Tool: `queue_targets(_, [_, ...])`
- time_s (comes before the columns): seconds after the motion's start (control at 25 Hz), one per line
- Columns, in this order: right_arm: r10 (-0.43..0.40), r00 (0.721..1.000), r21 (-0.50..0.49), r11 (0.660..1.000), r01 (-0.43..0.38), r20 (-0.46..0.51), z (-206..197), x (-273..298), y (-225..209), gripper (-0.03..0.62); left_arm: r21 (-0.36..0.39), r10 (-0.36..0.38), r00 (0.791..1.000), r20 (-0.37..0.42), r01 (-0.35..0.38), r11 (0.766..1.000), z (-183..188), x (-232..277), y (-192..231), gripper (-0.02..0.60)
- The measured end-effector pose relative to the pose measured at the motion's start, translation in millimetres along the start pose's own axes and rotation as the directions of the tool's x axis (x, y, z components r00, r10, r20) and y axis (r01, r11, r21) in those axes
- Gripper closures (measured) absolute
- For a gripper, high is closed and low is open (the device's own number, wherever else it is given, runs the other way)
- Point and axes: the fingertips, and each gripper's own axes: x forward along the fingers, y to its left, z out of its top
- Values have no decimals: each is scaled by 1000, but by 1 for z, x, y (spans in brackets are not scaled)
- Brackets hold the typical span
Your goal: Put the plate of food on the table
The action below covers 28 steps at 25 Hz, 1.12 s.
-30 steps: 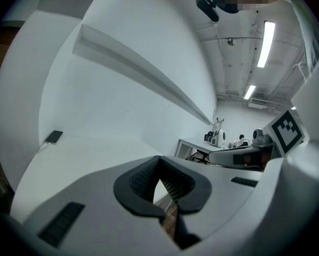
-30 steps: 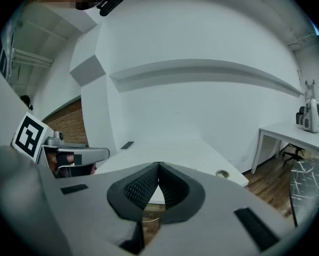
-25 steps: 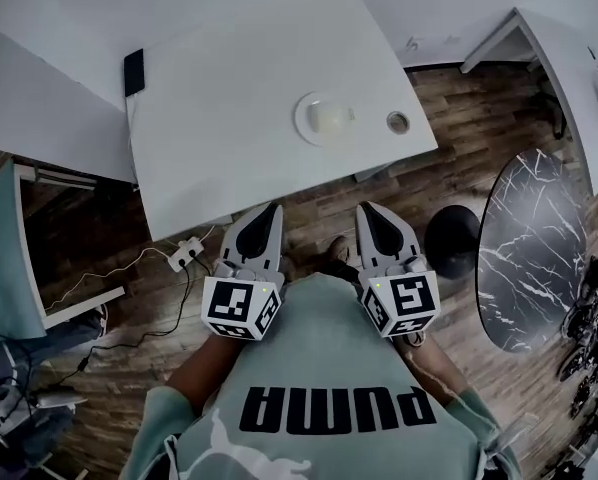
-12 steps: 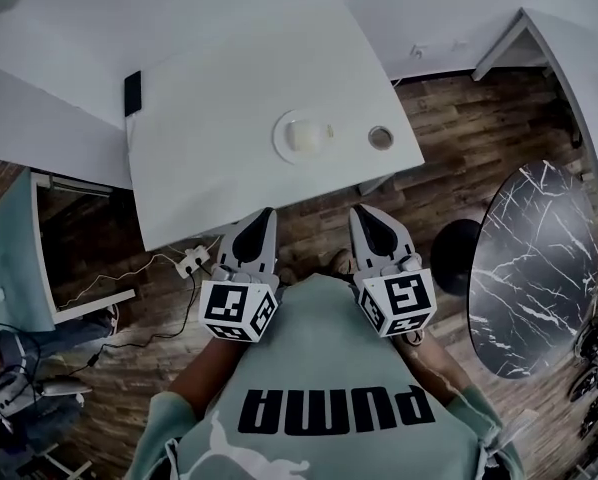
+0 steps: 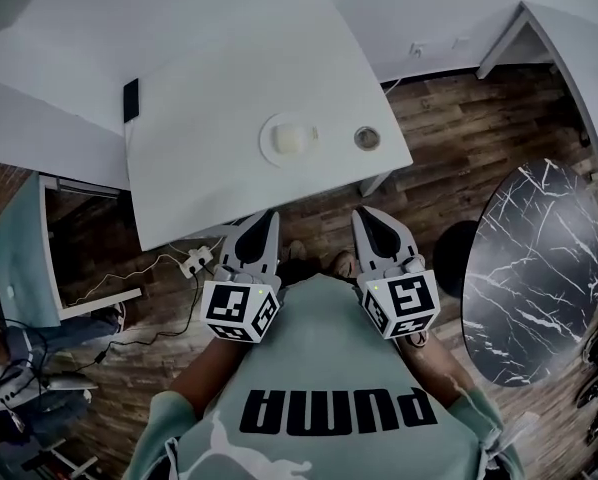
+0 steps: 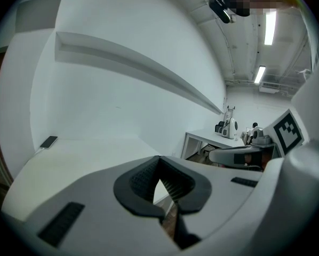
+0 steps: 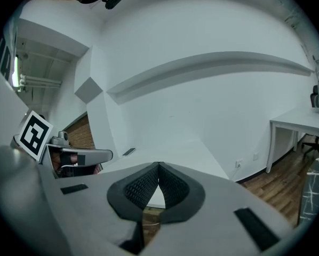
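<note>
A white plate [image 5: 287, 138] with a pale piece of food on it rests on the white table [image 5: 209, 118], near the table's front right part. My left gripper [image 5: 268, 216] and right gripper [image 5: 363, 214] are held close to my chest, side by side, short of the table's near edge. Both are shut with nothing between the jaws. In the left gripper view, the left gripper [image 6: 159, 160] points over the table top [image 6: 79, 156]. In the right gripper view, the right gripper [image 7: 158, 166] points the same way. The plate is hidden in both gripper views.
A small round cup [image 5: 367, 138] stands right of the plate. A black phone [image 5: 130, 99] lies at the table's far left edge. A round dark marble table [image 5: 524, 268] stands to the right, a white desk [image 5: 579, 58] at the far right, and a power strip [image 5: 194, 261] on the wooden floor.
The table with the plate and cup has shifted left and lower in the head view. Both grippers stay shut and hold their place in front of my chest.
</note>
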Motion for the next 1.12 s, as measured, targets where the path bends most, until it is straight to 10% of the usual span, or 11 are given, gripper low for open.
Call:
queue_targets(0.6, [-102, 995, 81, 991, 102, -5, -4, 2, -39, 586, 64, -161, 985, -64, 165, 984, 10, 58, -28, 575])
queue_targets(1.12, [-133, 987, 50, 989, 138, -94, 9, 72, -42, 586, -59, -183, 981, -59, 180, 982, 13, 105, 34, 575])
